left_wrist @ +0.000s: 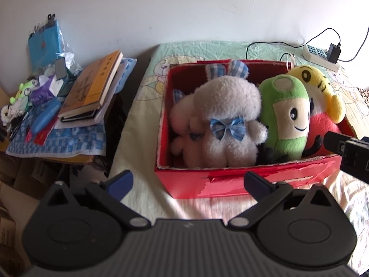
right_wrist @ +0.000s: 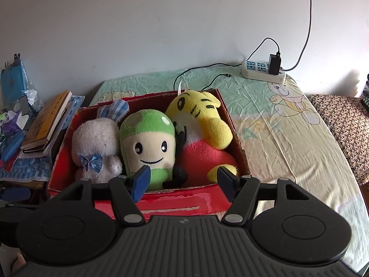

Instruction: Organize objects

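Here, I see a red cardboard box (right_wrist: 147,204) sitting on a bed sheet (right_wrist: 272,124) printed with cartoon bears, and everything else is placed relative to that box. Three plush toys stand packed side by side inside it: a white bunny (right_wrist: 94,146) with a blue checked bow toward the box's left wall, a green mushroom-capped plush (right_wrist: 147,143) in the middle, and a yellow tiger plush (right_wrist: 198,124) in red against its right wall.

My right gripper (right_wrist: 182,181) hangs just in front of the box's near wall, fingers spread wide and holding nothing. My left gripper (left_wrist: 188,184) sits further back and left of the box, likewise spread and empty.

Only the right wrist view shows the white power strip (right_wrist: 263,70) with a black charger behind the box, in full, plus a patterned brown cloth (right_wrist: 343,129) well to its right. The left wrist view gives a closer look at the cluttered stand left of the box, topped by an orange book (left_wrist: 92,85).
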Available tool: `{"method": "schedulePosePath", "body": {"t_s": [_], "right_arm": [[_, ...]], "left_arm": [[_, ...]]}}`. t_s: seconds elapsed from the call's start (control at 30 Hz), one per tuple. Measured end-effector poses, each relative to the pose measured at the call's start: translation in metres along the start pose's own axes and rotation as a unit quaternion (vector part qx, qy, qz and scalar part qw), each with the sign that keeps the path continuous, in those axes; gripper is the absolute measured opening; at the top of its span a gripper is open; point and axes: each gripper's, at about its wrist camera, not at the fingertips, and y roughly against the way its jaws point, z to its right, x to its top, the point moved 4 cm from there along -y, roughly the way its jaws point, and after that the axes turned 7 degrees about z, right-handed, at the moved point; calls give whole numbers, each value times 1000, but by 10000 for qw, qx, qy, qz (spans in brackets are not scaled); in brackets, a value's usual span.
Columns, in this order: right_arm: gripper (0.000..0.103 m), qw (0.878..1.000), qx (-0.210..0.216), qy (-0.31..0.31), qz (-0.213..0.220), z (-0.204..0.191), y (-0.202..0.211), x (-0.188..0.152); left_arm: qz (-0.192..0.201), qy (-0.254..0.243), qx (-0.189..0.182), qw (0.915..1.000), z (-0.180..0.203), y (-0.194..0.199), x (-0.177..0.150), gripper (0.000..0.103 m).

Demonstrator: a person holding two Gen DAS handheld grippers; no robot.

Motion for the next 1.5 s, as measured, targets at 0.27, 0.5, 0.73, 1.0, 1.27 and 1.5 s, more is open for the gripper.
{"method": "schedulePosePath", "body": {"t_s": [0.27, 0.5, 0.73, 1.0, 1.27, 1.5], "right_arm": [[67, 10000, -48, -27, -33, 2, 1, -4], [67, 10000, -22, -3, -37, 2, 5, -6], [67, 10000, -30, 39, -22, 0, 9, -8], [67, 10000, -34, 40, -15, -1, 12, -10], [67, 10000, -27, 63, -50, -1, 14, -13], [67, 10000, -20, 37, -83, 0, 15, -16]], "left_arm": [[3, 9, 2, 10000, 0, 2, -5, 102], [18, 2, 21, 10000, 0, 6, -8, 102], [55, 2, 31, 10000, 0, 11, -10, 102], [57, 5, 45, 10000, 0, 15, -15, 102], [4, 16, -10, 10000, 0, 16, -20, 102], [7, 1, -26, 10000, 1, 17, -22, 102]]}}
